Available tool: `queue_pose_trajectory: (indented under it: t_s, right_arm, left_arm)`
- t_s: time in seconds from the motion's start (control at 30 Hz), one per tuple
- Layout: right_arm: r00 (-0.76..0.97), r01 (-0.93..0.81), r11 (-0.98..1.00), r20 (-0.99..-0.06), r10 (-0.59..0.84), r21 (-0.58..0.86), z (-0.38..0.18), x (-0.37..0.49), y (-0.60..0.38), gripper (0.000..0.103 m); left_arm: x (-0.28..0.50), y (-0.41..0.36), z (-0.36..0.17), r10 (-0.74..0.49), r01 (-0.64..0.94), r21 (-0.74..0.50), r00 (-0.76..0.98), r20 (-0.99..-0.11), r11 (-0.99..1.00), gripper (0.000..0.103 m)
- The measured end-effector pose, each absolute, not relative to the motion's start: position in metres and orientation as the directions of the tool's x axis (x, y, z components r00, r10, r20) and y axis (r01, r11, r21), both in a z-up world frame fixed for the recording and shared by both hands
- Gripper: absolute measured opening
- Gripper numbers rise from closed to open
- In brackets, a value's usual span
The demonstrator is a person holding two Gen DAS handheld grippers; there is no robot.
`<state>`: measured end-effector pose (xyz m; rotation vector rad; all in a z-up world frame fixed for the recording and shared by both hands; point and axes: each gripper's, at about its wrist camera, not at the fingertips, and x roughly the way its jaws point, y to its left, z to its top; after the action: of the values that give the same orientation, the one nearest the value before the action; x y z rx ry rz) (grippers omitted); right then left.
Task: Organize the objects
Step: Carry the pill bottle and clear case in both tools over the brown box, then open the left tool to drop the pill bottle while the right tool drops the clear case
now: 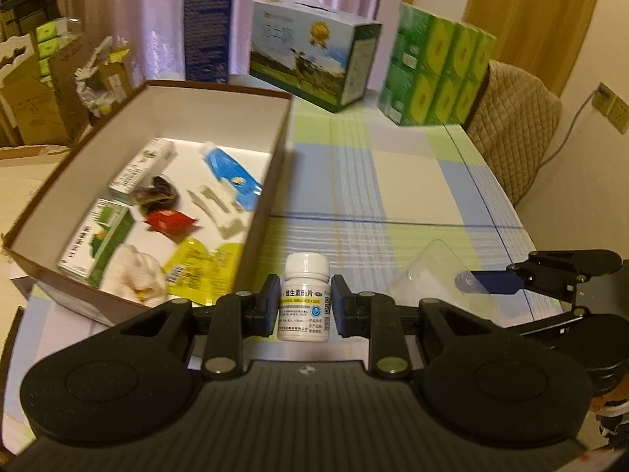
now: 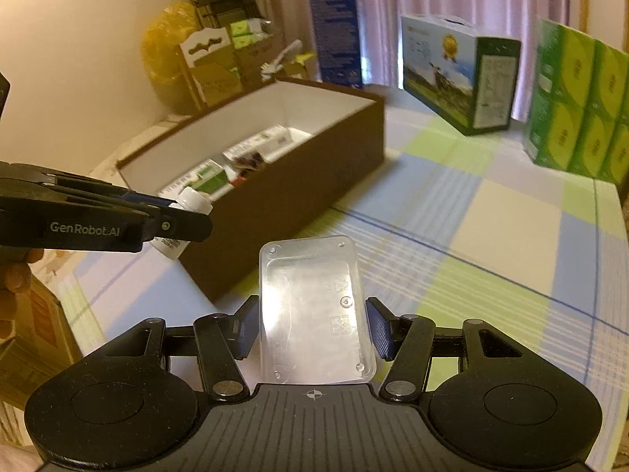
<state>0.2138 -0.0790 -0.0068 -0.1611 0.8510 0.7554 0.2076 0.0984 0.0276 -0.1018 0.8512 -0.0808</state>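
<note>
My left gripper is clamped on a small white pill bottle, pads pressed to both sides of its label, cap up and clear of the fingers. From the right wrist camera that same bottle shows tilted, held above the checked tablecloth just beside the near corner of the brown box.

My right gripper is holding a clear plastic tray, its long sides pinched between the two fingers, its moulded face turned up at the camera. In the left view the tray sits to the right of the bottle, with the right gripper's blue-padded finger reaching in from the right edge.

The open box, white inside, lies on the left half of the table. Inside it: a blue-and-white pouch, a white plastic piece, a red sachet, a dark wrapped item, green-and-white cartons, a yellow packet.

At the far side stand a tall blue carton, a landscape-printed box and a green tissue multipack. A quilted chair back sits far right.
</note>
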Motion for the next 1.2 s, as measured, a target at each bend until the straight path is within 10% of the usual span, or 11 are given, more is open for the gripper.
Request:
queue_pose_trajectory:
  t_s: [1.2]
  right_arm:
    - [0.446,-0.662,0.733,-0.706,0.55,0.153,-0.005,0.323,0.112,0.054]
  left_arm:
    - [0.319,0.258,0.017,-0.054,-0.019,-0.088,0.657,-0.752,0.996,0.023]
